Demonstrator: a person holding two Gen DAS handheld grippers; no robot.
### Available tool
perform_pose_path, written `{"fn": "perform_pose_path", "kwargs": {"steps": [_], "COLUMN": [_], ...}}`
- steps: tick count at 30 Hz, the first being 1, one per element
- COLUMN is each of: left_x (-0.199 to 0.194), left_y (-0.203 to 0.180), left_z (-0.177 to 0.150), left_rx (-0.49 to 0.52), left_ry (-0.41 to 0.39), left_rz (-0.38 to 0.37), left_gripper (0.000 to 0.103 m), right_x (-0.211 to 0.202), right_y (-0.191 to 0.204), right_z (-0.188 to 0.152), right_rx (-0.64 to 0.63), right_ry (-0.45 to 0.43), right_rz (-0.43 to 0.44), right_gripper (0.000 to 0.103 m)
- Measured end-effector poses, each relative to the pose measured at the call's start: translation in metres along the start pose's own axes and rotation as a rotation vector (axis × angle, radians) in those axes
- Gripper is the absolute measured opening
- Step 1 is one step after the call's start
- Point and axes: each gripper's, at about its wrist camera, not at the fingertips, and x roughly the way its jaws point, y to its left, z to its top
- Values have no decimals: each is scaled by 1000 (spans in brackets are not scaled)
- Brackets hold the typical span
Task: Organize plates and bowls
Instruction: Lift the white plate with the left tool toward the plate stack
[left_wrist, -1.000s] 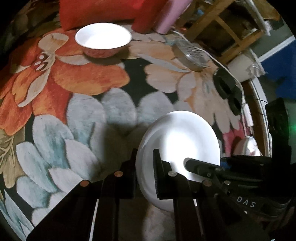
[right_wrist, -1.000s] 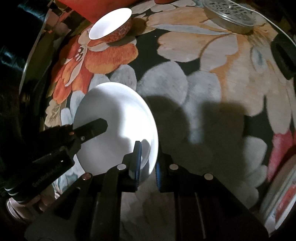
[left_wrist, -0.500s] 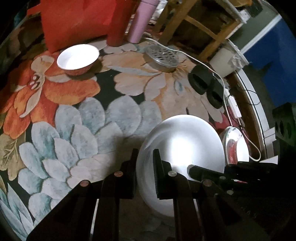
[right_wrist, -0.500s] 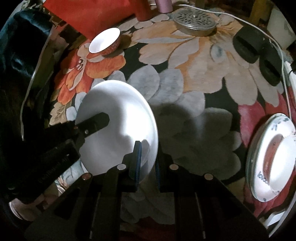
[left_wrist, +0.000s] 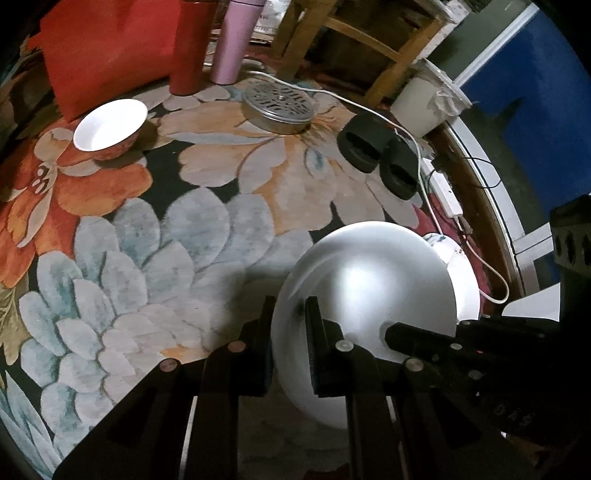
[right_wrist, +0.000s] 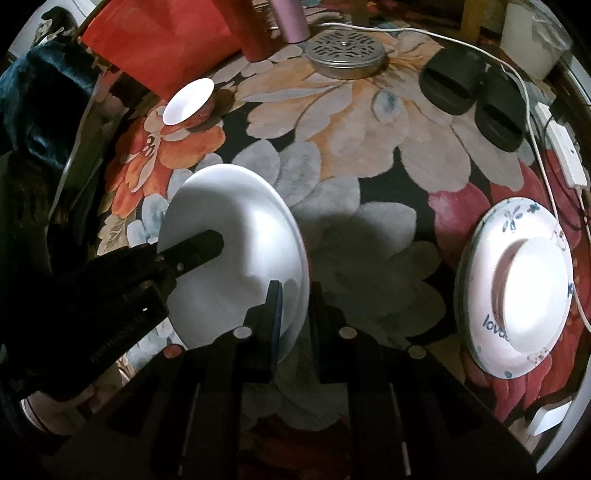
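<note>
A: Left wrist view has the left gripper (left_wrist: 290, 339) clamped on the rim of the white plate (left_wrist: 373, 295), held clear above the floral rug (left_wrist: 147, 240).

B: And the right gripper (right_wrist: 295, 306) pinches the opposite rim. Stiff, glazed, breakable; rim grips on both sides suit it, though it looks slick.

A: Containers? The small bowl (left_wrist: 110, 127) near the red bag (left_wrist: 107, 48) looks empty.

B: On the right, a patterned plate (right_wrist: 480, 332) carries a smaller white dish (right_wrist: 535, 291), probably upturned; glare makes that hard to judge.
</note>
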Motion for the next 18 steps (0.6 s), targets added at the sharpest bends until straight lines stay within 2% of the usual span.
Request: {"fn": "perform_pose_path", "kwargs": {"steps": [10, 18], "left_x": [12, 27], "left_y": [-38, -91], "left_z": [6, 14], "left_rx": [33, 99], "left_ry": [6, -5], "left_rz": [-37, -83], "left_gripper": [13, 13], "right_x": [-20, -40], "right_y": [-33, -74], "right_z": [-3, -13], "right_rx": [53, 121], "right_ry": [-30, -60], "right_rz": [-17, -52], "right_gripper": [15, 15]}}
